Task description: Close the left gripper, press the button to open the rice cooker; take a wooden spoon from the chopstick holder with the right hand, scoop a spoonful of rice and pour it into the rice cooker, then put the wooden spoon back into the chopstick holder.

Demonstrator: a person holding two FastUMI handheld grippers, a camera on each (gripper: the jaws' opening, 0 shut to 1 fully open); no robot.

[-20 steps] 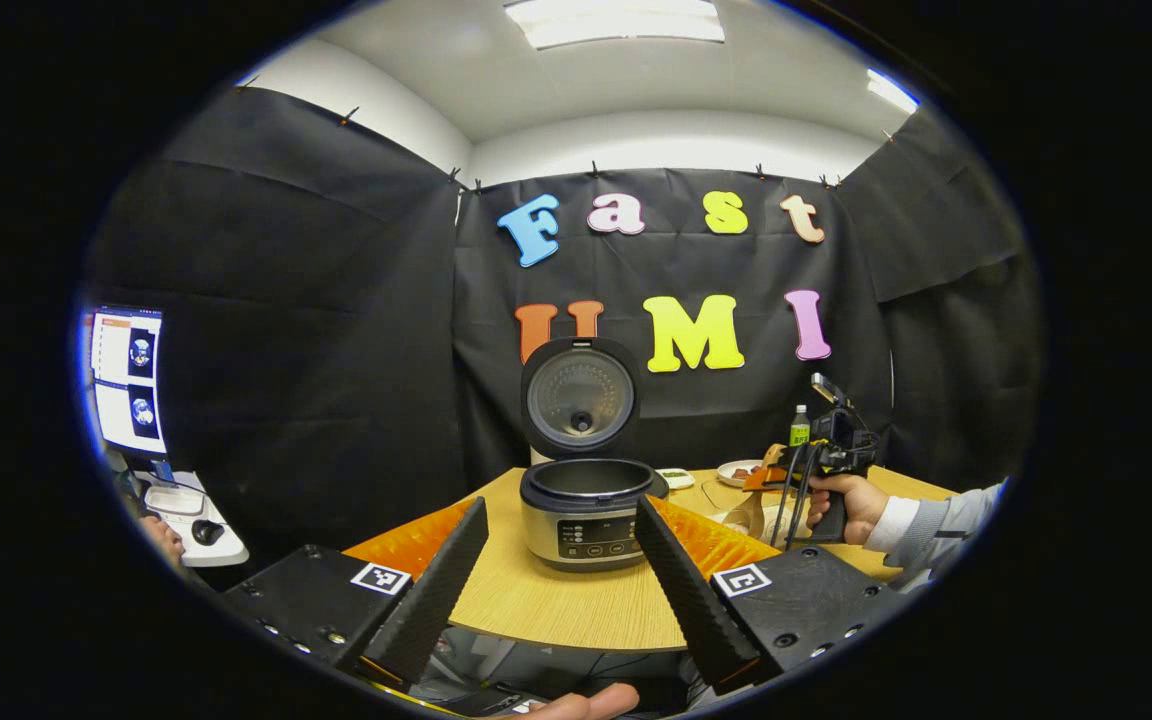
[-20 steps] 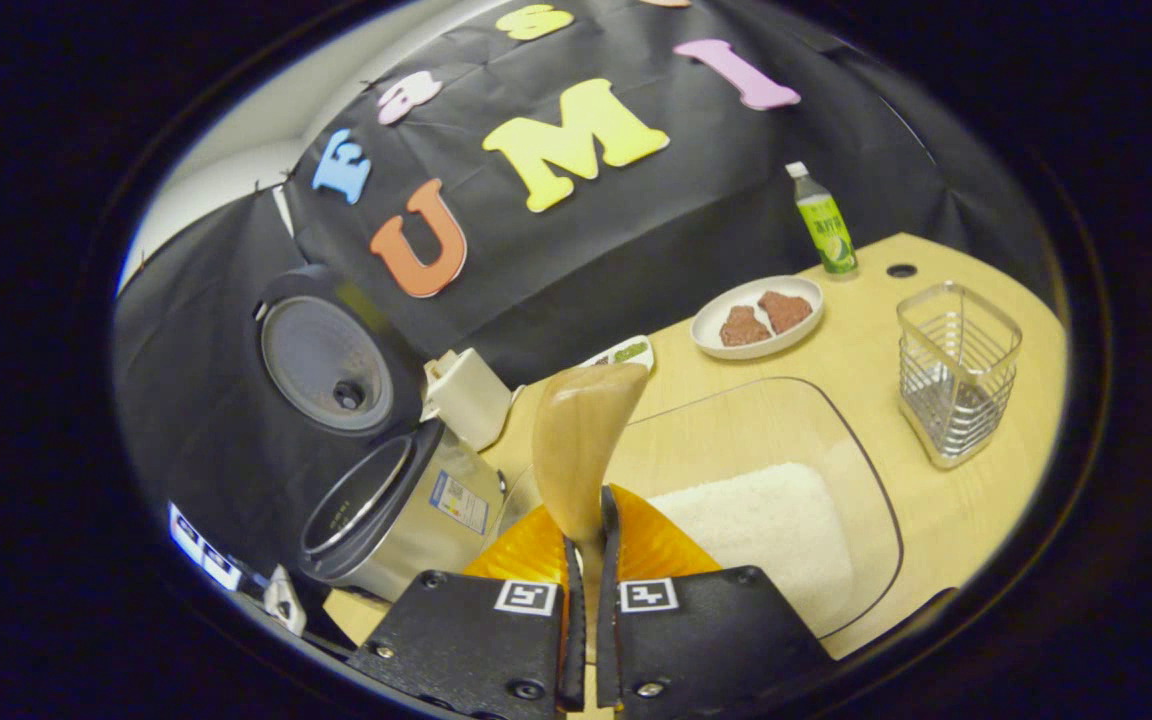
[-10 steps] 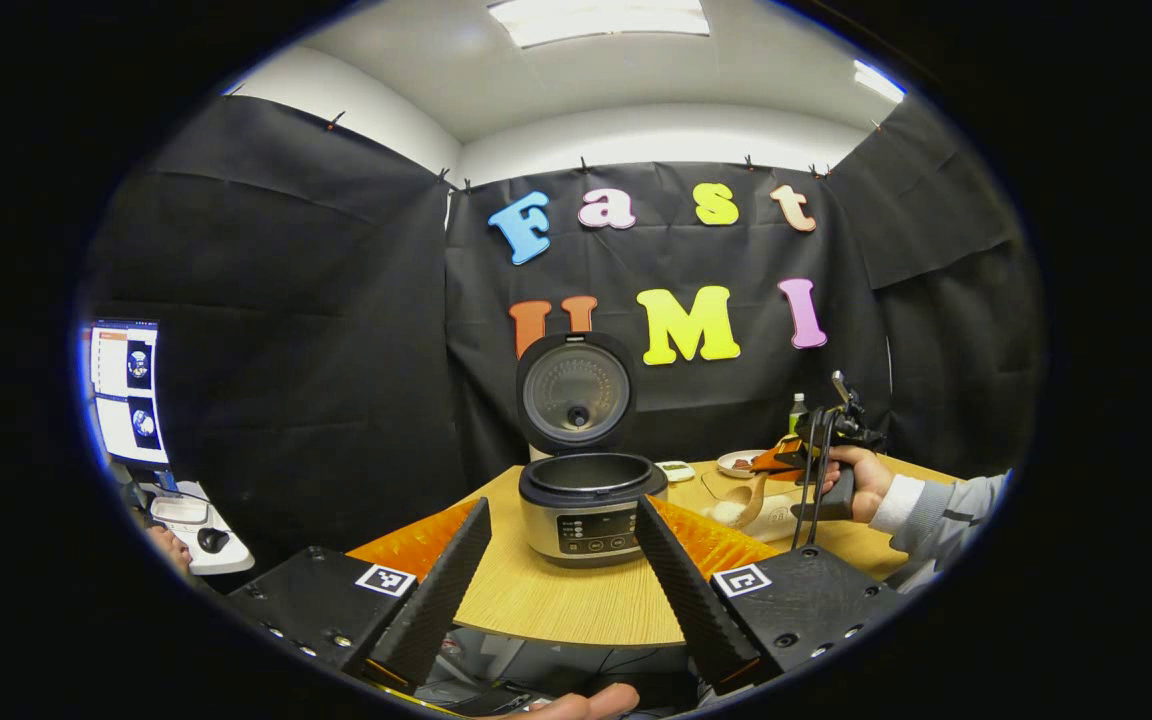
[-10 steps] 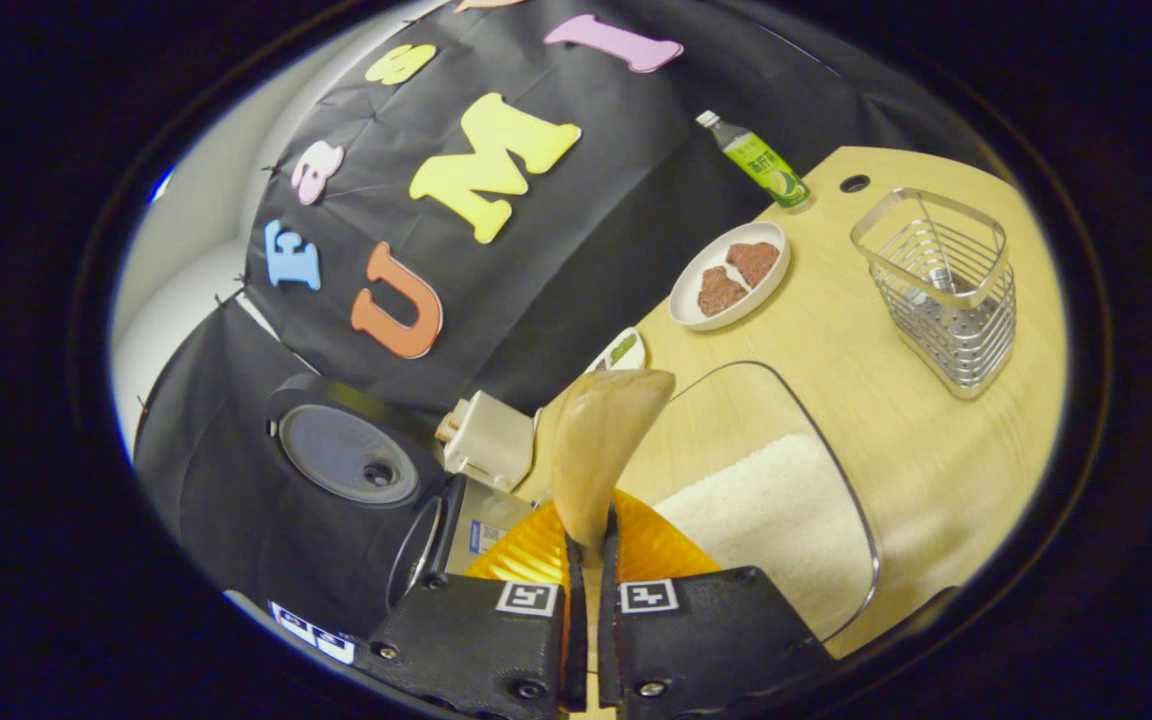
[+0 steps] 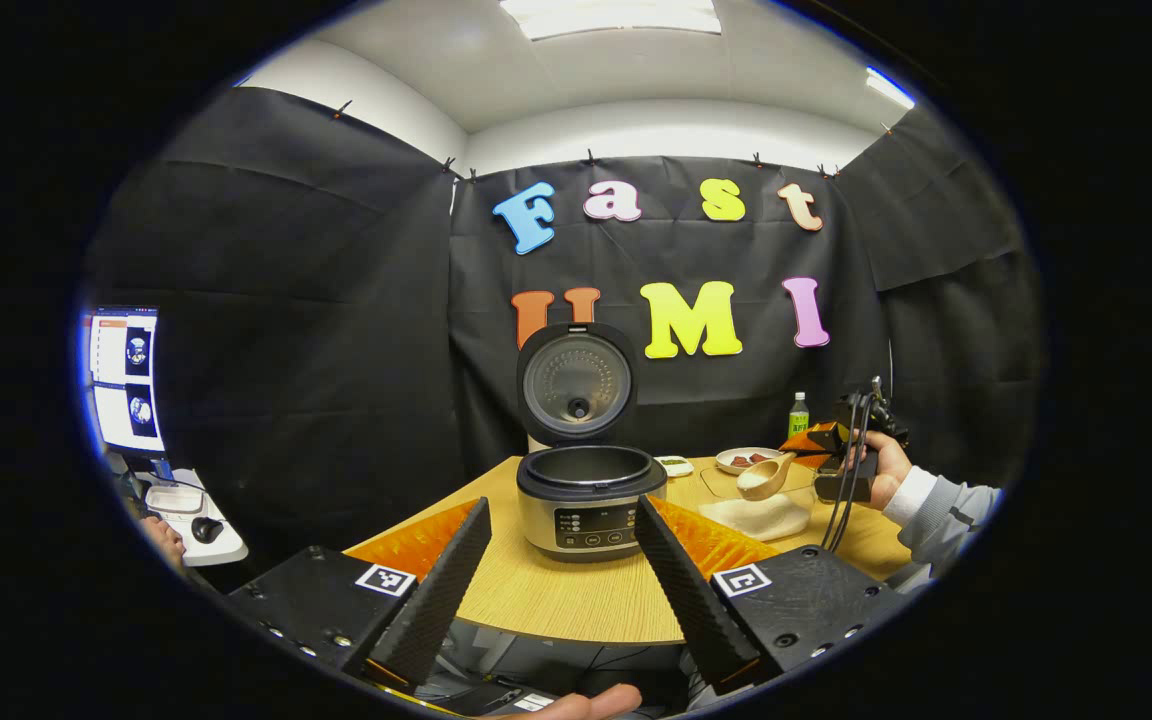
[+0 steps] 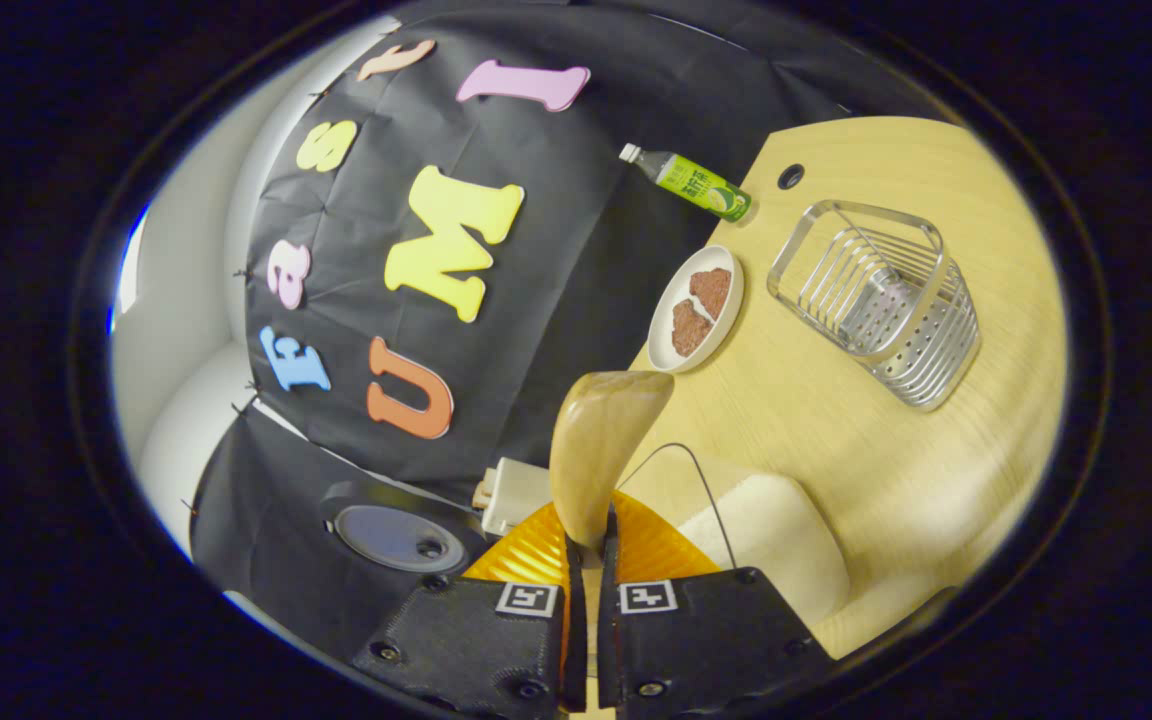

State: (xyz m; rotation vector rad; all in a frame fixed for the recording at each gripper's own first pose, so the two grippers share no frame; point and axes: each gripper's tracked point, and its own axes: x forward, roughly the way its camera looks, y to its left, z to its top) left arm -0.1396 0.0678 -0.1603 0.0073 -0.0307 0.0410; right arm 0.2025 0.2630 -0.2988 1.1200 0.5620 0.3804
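Worktop (image 5: 576, 600): pale wood, carrying everything below; I place things by the cooker.
Cooker (image 5: 591, 500): stands on the worktop straight ahead of my left gripper, lid (image 5: 576, 382) upright behind the open pot.
Rice tray (image 5: 761, 515): clear and shallow, to the right of the cooker, with a heap of white rice inside; in the right gripper view it lies just past my fingers (image 6: 776, 540).
Holder (image 6: 876, 300): wire basket, well to the right of the cooker, beyond the tray; I see nothing standing in it.
Plate (image 6: 696, 308): white, with two brown pieces, behind the tray and right of the cooker, near the wall.
Bottle (image 6: 691, 182): green label, by the wall past the plate, farther from the cooker.
Left gripper (image 5: 561, 575): released, fingers spread wide with nothing between them, held in front of the cooker at the near edge.
Right gripper (image 6: 584, 610): clenched on the spoon's handle; in the left gripper view it is right of the cooker (image 5: 816, 445), above the tray.
Spoon (image 6: 601, 440): wooden, in my right gripper; in the left gripper view its bowl (image 5: 764, 480) carries white rice, hanging over the tray, short of the cooker.
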